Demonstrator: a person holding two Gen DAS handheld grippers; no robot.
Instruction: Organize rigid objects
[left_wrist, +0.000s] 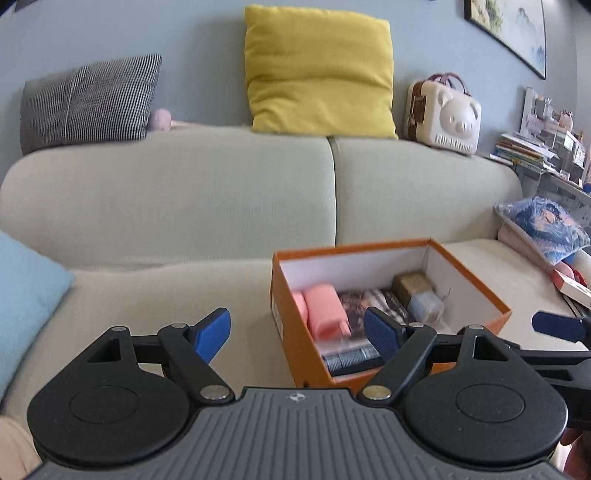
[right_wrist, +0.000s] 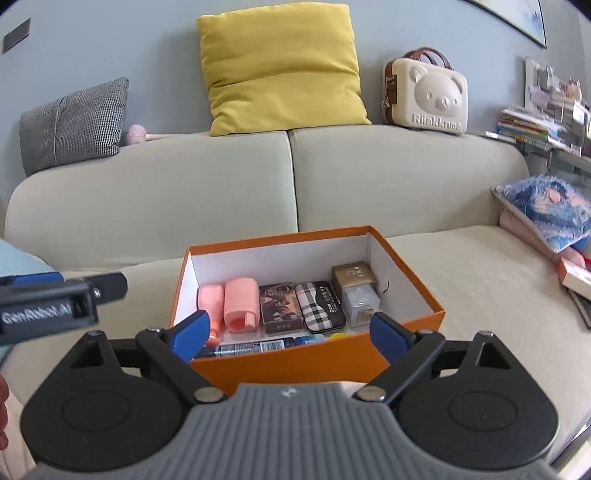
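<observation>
1. Your left gripper (left_wrist: 297, 334) has its jaws spread wide with nothing between the blue pads (left_wrist: 213, 334); it hangs over the sofa seat (left_wrist: 166, 295), just left of the orange box (left_wrist: 291, 306).
2. Your right gripper (right_wrist: 291, 334) is also spread wide and empty. In its own view the near wall of the orange box (right_wrist: 295, 363) sits between its blue pads (right_wrist: 190, 336), which do not press on it.
3. The box stands open on the pale sofa seat (right_wrist: 461, 266), white inside, with the rigid items lined up along its floor.
4. In the right wrist view you see, left to right, two pink containers (right_wrist: 242, 304), a dark patterned tin (right_wrist: 280, 308), a plaid tin (right_wrist: 323, 304) and a gold box (right_wrist: 351, 275) with a clear cube (right_wrist: 361, 304) in front of it.
5. Nearer the front wall lies a long dark item with a barcode label (right_wrist: 255, 347); a yellow piece (right_wrist: 338, 336) shows beside it, too hidden to name.
6. A yellow cushion (right_wrist: 280, 70), a checked cushion (right_wrist: 74, 122) and a cream bear-faced case (right_wrist: 424, 94) rest along the sofa back, well apart from the box.
7. The side of your left gripper (right_wrist: 55, 306) shows at the left edge of the right wrist view.
</observation>
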